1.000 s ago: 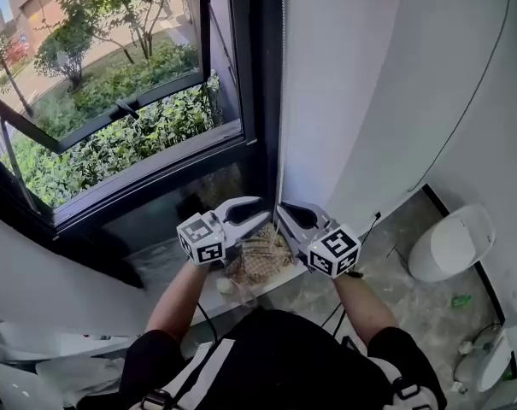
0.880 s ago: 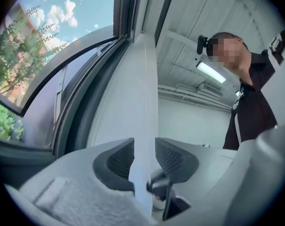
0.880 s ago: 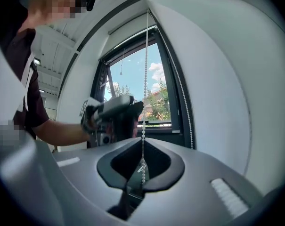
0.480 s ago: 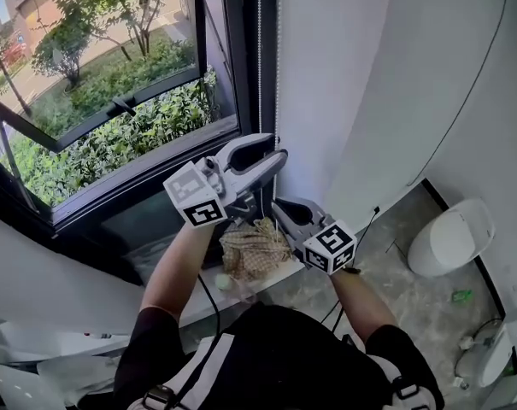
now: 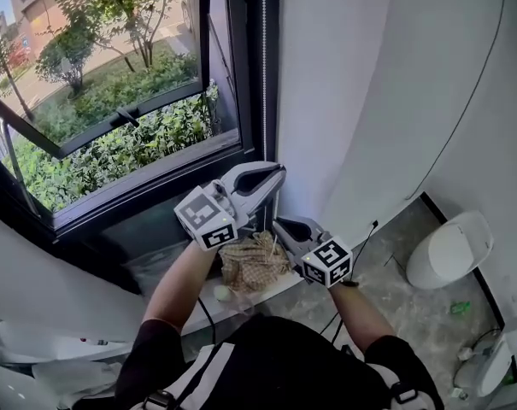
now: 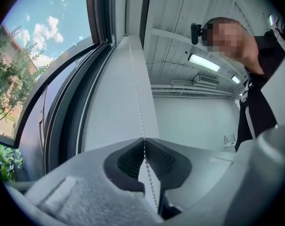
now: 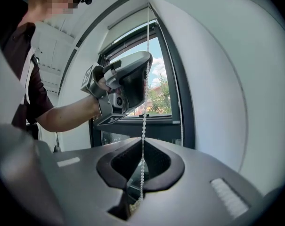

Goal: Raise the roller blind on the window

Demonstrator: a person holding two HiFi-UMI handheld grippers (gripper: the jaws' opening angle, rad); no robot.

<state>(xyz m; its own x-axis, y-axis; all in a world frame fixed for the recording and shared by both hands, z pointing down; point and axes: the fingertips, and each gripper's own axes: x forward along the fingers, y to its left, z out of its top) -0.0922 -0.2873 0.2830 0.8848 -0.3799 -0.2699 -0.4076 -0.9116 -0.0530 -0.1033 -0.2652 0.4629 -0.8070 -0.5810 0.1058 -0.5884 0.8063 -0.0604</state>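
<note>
Beside the window (image 5: 113,118), the chain (image 5: 264,101) is being clamped high by the left gripper (image 5: 279,174), whose jaws have just been closing on it, and pinched below by the right gripper (image 5: 278,225), hand over hand, so the blind (image 7: 128,21), seemingly near the top, is being hauled higher.

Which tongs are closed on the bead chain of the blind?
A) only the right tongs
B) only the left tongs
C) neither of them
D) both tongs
D: the left tongs, which have just been closing, pinch the bead chain higher up, and the right tongs pinch it lower down.
</note>
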